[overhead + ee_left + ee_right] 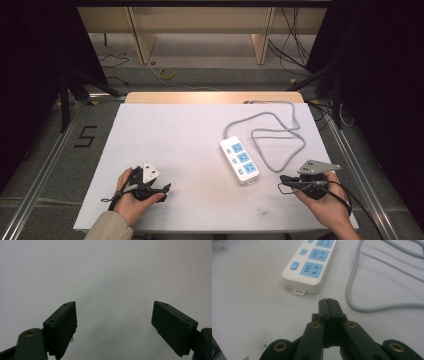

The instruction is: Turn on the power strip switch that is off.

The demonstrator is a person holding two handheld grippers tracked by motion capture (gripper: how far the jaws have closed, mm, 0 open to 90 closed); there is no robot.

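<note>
White table (165, 135) carries the power strip (239, 159) untouched; nothing is begun. Your right tool (329, 305), jaws pressed together, points just short of the strip's near end; your left tool (113, 322) sits spread, well apart.

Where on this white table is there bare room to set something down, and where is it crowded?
The widest free patch is the far-left part of the white table top, bordered by the white power strip with blue sockets and the open left gripper. A smaller strip lies between both grippers along the near edge. The right side is crowded: the looped grey cable, the strip and the shut right gripper.
</note>
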